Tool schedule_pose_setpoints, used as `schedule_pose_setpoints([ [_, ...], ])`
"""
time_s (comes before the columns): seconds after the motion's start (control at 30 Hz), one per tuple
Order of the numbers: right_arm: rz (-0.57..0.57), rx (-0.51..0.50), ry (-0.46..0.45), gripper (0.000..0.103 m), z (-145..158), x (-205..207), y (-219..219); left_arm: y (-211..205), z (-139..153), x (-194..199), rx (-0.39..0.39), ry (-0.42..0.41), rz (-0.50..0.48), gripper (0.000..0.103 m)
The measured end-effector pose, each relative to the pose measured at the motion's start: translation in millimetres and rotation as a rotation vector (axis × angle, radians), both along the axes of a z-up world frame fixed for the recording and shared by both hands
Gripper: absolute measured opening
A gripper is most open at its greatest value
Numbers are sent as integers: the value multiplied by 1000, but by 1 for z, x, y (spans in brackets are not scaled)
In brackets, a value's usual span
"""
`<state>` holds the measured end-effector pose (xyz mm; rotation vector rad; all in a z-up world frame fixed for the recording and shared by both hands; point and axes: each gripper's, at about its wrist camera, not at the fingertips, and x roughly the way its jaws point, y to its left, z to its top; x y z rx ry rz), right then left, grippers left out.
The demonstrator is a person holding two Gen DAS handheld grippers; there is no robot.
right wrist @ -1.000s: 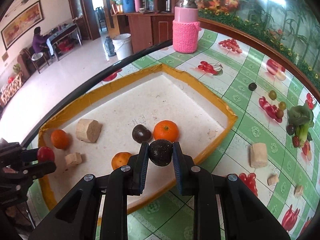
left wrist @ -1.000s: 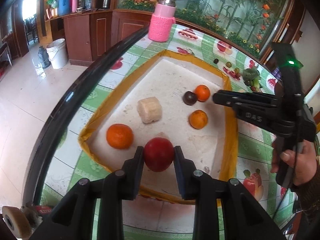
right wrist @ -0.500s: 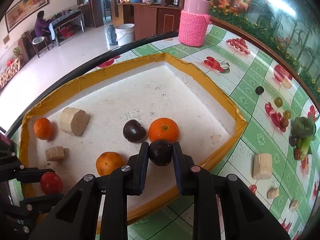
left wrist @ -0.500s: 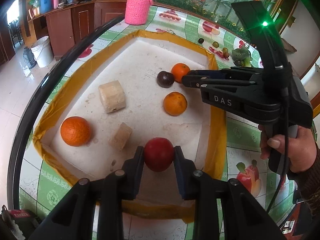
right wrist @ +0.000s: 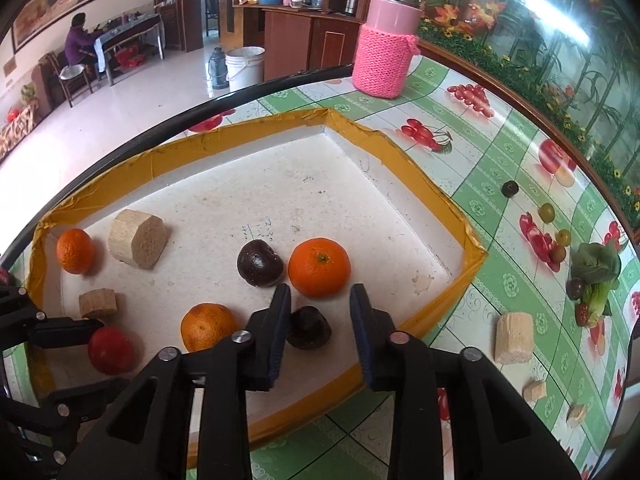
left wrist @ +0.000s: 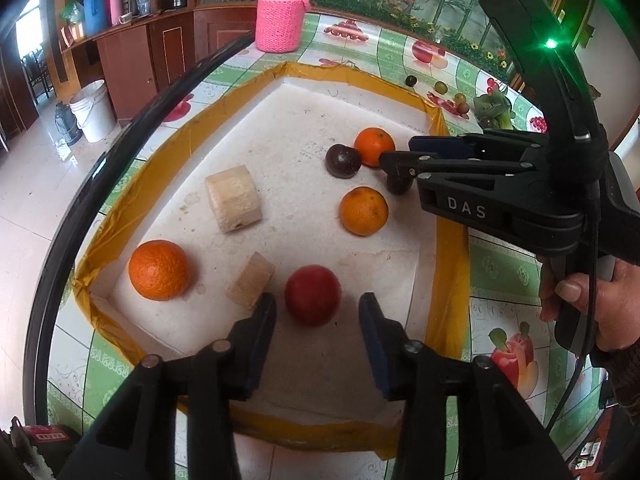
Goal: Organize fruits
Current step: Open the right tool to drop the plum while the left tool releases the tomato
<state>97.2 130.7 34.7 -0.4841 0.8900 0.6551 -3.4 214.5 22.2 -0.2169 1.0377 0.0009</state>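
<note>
A red fruit [left wrist: 313,300] rests on the floor of the white tray with a yellow taped rim [left wrist: 452,240]. My left gripper [left wrist: 318,312] straddles it; its jaws are opening and gaps show on both sides. Further right in the tray, a dark purple fruit [right wrist: 308,328] lies between the opening jaws of my right gripper [right wrist: 320,300], close to the left pad and clear of the right one. Three oranges [right wrist: 319,267] [right wrist: 208,326] [right wrist: 75,251] and a second dark fruit [right wrist: 260,263] also lie in the tray.
Two pale cut blocks [left wrist: 233,198] [left wrist: 251,286] sit in the tray. A pink knit-sleeved bottle [right wrist: 384,52] stands beyond it. Outside on the fruit-print cloth are more blocks [right wrist: 514,338], small fruits [right wrist: 510,189] and a leafy vegetable [right wrist: 596,272]. The table's black edge [left wrist: 120,140] runs along the left.
Both grippers have opened their jaws. The red fruit and the dark fruit, gripped before, now lie loose on the tray floor. The left gripper moved further over the tray.
</note>
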Motion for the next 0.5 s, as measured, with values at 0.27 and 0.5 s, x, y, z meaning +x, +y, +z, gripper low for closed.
schedule_pose_setpoints([
  [0.27, -58, 80, -11, 35, 27, -17, -24, 1, 11, -13, 12, -22, 16, 57],
  [0.5, -173, 169, 25, 76, 38, -32, -61, -4, 28, -24, 42, -61, 20, 67],
])
